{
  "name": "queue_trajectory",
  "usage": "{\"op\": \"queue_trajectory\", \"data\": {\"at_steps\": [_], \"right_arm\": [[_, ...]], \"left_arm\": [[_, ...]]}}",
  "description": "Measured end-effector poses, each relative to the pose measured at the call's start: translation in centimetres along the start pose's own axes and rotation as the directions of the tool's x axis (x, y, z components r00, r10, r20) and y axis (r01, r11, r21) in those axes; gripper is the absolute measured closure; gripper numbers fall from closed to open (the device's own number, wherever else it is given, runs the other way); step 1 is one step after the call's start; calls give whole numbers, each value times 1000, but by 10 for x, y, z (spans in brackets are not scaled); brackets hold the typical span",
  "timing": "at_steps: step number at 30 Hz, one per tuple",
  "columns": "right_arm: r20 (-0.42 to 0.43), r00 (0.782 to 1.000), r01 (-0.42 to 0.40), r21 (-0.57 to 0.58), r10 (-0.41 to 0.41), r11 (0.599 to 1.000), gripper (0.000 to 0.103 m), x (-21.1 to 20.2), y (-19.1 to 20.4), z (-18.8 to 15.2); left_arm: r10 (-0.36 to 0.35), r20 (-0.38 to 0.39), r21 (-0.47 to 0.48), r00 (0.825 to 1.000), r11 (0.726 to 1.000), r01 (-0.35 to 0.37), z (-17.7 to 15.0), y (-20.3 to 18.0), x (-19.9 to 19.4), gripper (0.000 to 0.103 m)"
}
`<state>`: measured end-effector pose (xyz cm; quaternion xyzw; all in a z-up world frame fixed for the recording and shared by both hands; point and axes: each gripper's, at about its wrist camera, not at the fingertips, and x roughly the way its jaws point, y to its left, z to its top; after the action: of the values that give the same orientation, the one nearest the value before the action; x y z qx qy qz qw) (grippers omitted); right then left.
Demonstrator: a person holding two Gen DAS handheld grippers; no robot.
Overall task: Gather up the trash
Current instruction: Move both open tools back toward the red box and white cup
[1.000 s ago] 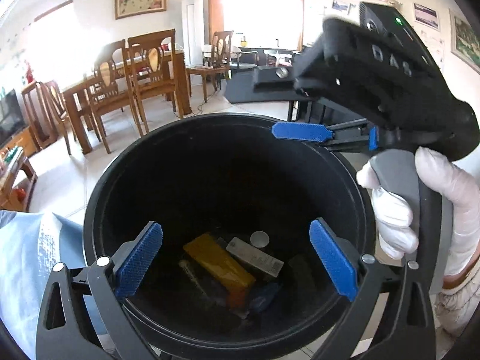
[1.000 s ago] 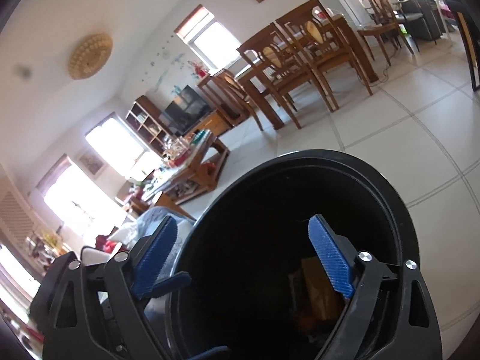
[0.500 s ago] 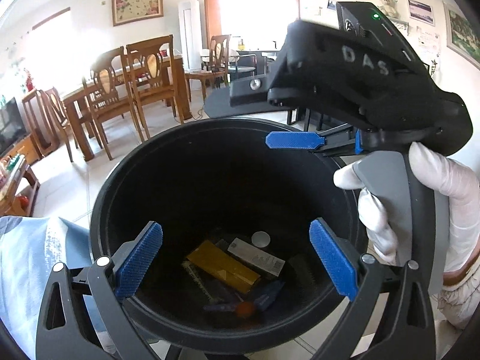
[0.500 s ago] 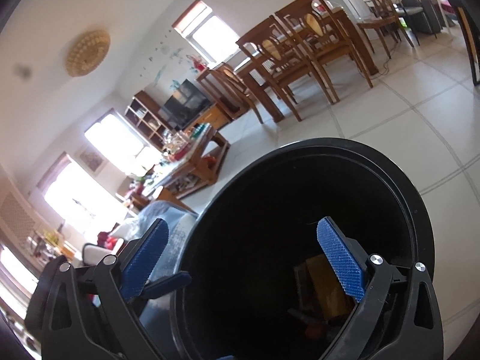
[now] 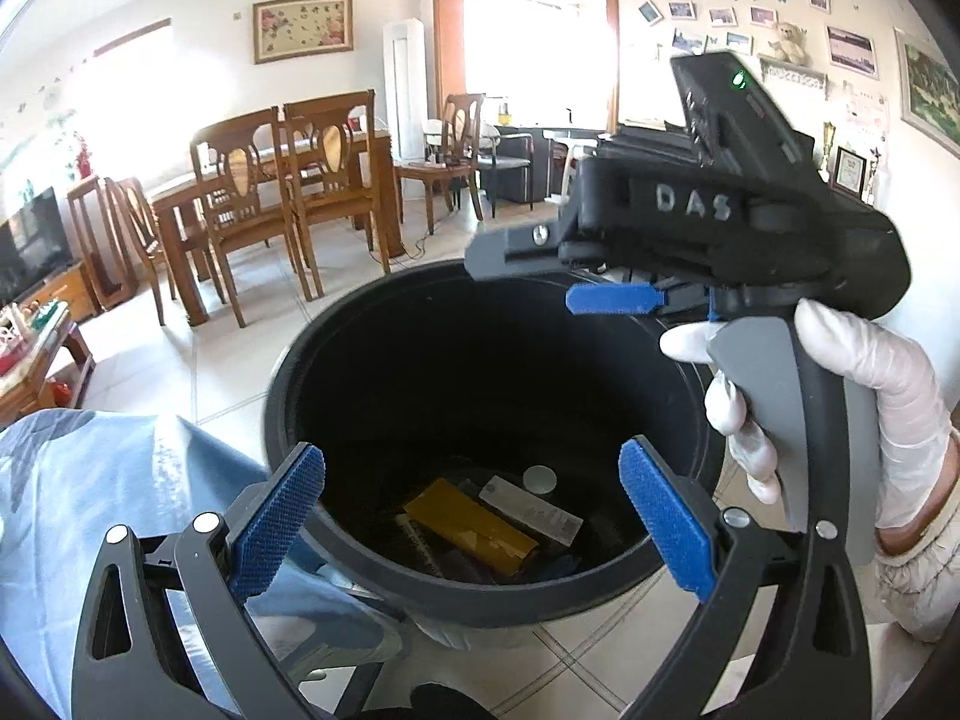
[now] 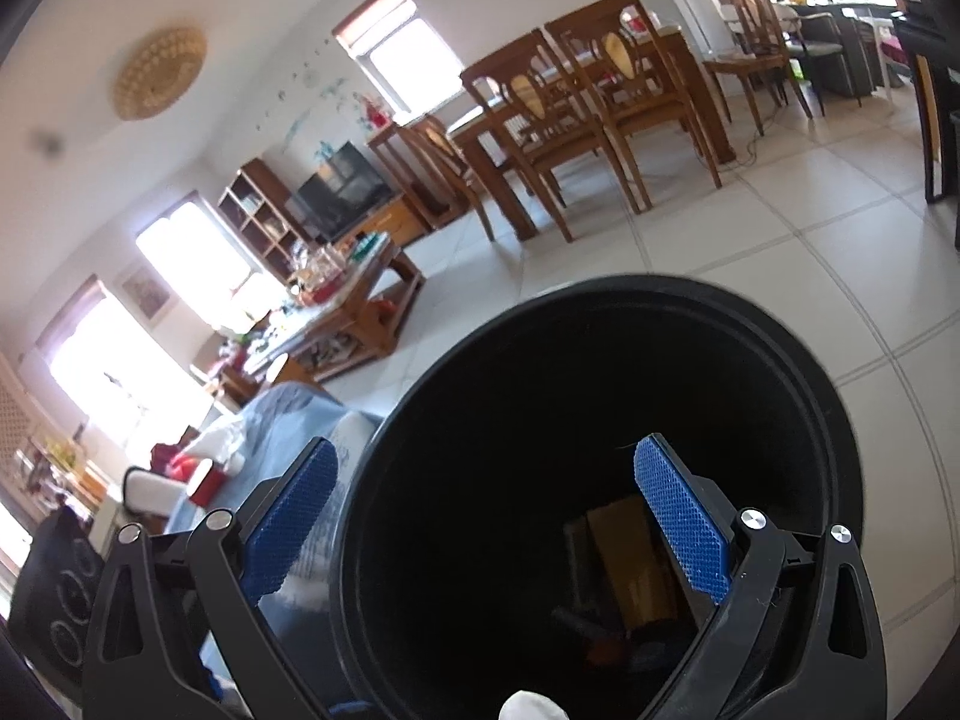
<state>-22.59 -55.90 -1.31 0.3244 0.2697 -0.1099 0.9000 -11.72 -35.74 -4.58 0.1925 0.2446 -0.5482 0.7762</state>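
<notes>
A round black trash bin stands on the tiled floor, also in the right wrist view. At its bottom lie a yellow wrapper, a white strip packet and a small white disc. My left gripper is open and empty above the bin's near rim. My right gripper is open and empty over the bin; in the left wrist view it is held by a white-gloved hand above the far right rim.
A light blue cloth covers a surface left of the bin. A wooden dining table with chairs stands behind. A low wooden coffee table with clutter and a TV unit are at the left.
Both grippers have risen and pulled back from the bin, which now looks smaller and lower in the views. The jaws stay open and empty.
</notes>
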Motion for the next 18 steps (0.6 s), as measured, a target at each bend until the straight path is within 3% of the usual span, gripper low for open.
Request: {"op": "queue_trajectory", "data": {"at_steps": [11, 18], "right_arm": [[-111, 993, 41, -84, -50, 996, 5, 44, 71, -11], [-170, 984, 19, -204, -54, 979, 5, 86, 144, -23]], "left_arm": [[60, 57, -120, 997, 991, -53, -13, 54, -55, 5], [143, 60, -217, 988, 968, -127, -34, 107, -99, 5]]}}
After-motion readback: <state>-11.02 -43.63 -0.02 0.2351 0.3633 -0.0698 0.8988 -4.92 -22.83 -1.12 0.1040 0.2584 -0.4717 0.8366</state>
